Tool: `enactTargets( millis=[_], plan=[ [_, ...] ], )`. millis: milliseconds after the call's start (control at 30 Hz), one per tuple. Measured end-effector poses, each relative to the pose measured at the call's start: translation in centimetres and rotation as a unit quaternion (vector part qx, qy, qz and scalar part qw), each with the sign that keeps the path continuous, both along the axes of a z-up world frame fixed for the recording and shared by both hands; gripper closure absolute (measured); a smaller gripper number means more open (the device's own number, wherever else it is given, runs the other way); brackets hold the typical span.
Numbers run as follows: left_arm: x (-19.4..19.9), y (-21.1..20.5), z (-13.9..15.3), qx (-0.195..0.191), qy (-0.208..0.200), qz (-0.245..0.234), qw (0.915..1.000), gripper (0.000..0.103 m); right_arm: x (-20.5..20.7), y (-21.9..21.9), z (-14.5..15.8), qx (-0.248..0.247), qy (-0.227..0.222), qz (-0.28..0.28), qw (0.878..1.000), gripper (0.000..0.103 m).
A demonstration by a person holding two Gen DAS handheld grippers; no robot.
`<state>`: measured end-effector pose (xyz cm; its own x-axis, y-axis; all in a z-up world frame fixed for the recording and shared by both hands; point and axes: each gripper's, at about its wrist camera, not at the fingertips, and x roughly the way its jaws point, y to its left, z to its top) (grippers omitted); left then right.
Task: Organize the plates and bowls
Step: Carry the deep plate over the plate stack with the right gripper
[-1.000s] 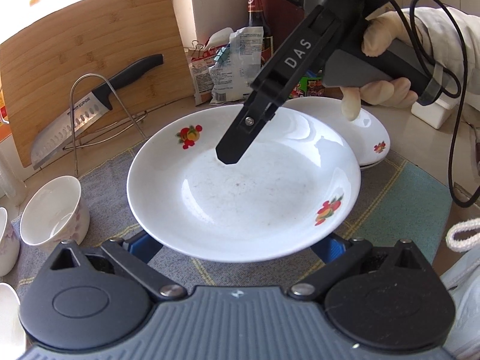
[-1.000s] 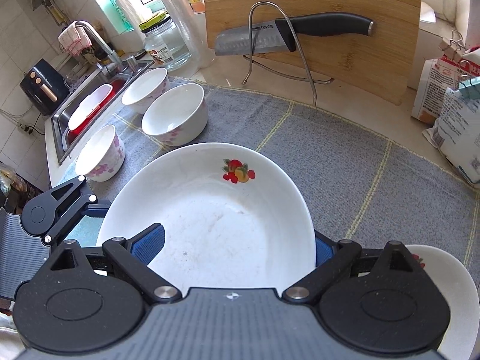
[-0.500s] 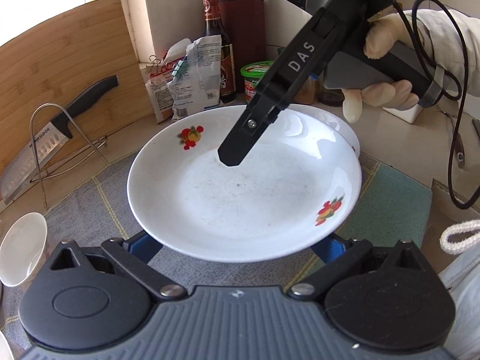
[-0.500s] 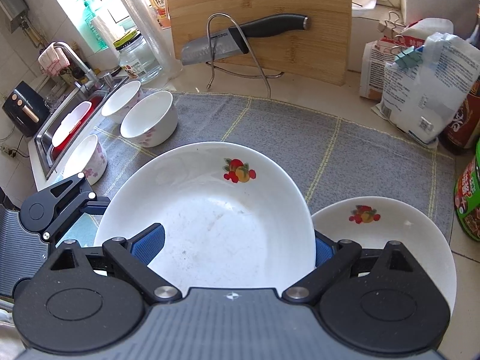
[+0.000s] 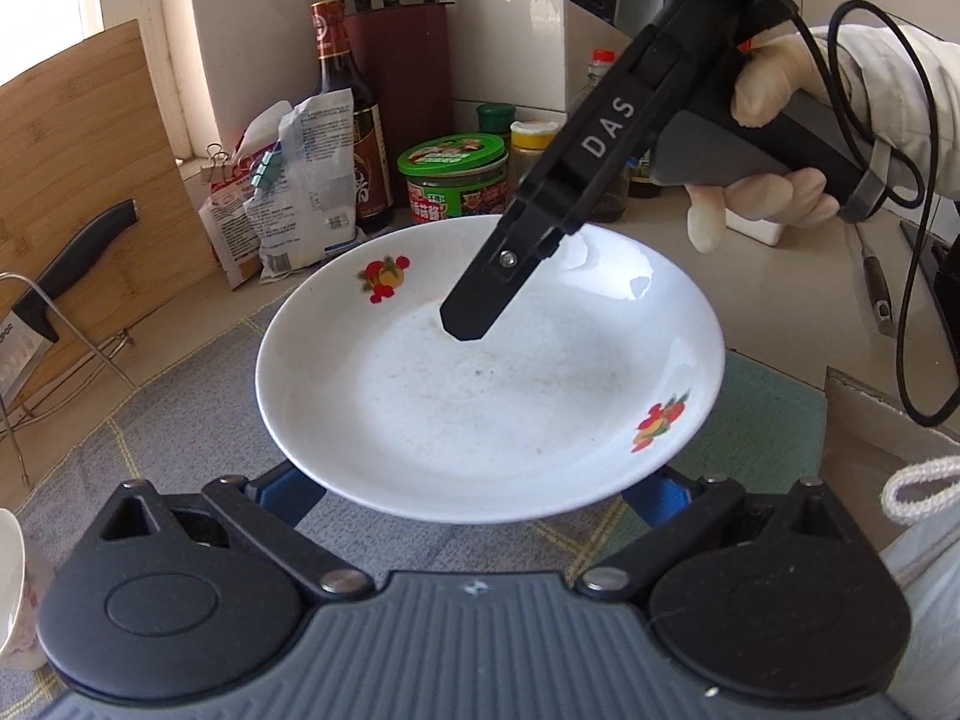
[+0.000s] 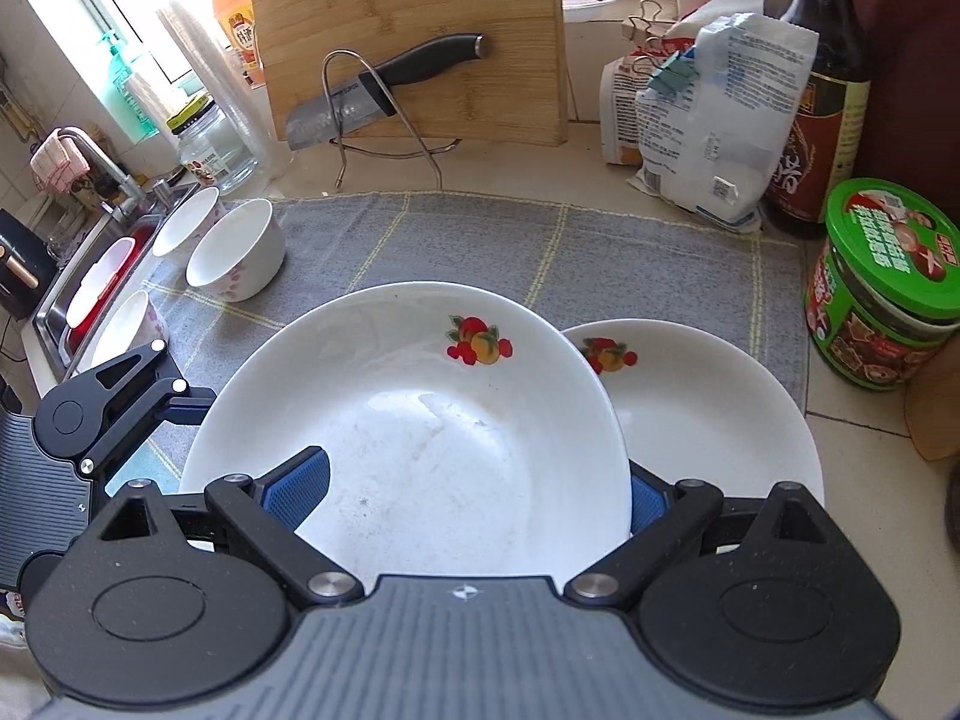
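A white plate with fruit prints [image 5: 480, 396] [image 6: 420, 420] is held above the grey mat. My right gripper [image 6: 474, 492] is shut on its near rim, one finger [image 5: 480, 306] over the inside and one below. My left gripper [image 5: 480, 498] sits under the plate's opposite edge with its blue pads apart, and shows at the left of the right wrist view [image 6: 120, 408]. A second white fruit-print plate [image 6: 702, 414] lies on the counter to the right, partly under the held plate. Three white bowls [image 6: 237, 252] stand at the mat's left end.
A knife on a wire stand [image 6: 384, 84] leans against a wooden cutting board [image 6: 408, 30]. Food bags [image 6: 714, 120], a sauce bottle [image 6: 828, 96] and a green-lidded jar [image 6: 888, 288] crowd the back right. The sink [image 6: 90, 294] is far left.
The held plate has moved right along the counter, toward the jar and bottles. It now overlaps the second plate. The bowls and knife stand have slid off to the left.
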<state>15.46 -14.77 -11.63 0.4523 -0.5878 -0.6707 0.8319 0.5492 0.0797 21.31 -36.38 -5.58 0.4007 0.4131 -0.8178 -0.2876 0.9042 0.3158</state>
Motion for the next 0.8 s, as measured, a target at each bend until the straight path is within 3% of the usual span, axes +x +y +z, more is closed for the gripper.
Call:
enactTargets(
  millis=[800],
  plan=[
    [2.3, -3.3, -1.0, 0.01, 0.016, -0.057, 0.9982, 0.001, -1.2, -4.6, -1.5, 0.003, 0.015, -0.061, 0.998, 0.004]
  ],
)
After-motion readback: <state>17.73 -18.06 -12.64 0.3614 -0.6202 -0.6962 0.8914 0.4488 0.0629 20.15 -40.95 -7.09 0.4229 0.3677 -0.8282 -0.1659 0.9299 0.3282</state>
